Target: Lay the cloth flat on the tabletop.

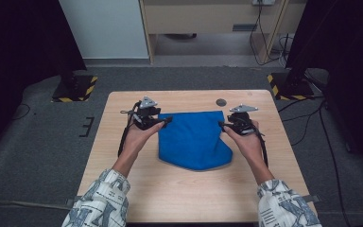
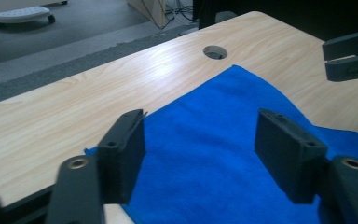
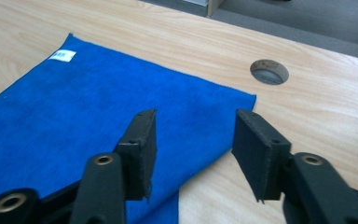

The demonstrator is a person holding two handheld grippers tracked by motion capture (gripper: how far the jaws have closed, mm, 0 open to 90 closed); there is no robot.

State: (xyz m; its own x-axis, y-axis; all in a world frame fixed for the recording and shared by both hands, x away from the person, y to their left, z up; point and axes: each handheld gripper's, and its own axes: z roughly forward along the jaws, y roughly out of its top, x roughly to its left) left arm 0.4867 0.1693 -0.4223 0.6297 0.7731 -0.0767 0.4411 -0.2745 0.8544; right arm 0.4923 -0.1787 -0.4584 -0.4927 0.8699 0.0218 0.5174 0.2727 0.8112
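At the blue cloth's (image 1: 194, 139) far corners, both tongs (image 1: 167, 121) (image 1: 221, 125) open, empty; near edge cut off.

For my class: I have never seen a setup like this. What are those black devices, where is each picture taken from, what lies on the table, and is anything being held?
A person holds a hand-operated tool in each hand: the left gripper and the right gripper. One picture looks down from above the wooden table; the other two come from cameras riding on each gripper, looking along its black jaws. A blue cloth lies flat on the table, near a round hole. Both grippers sit at the cloth's far corners with jaws apart. Nothing is held.
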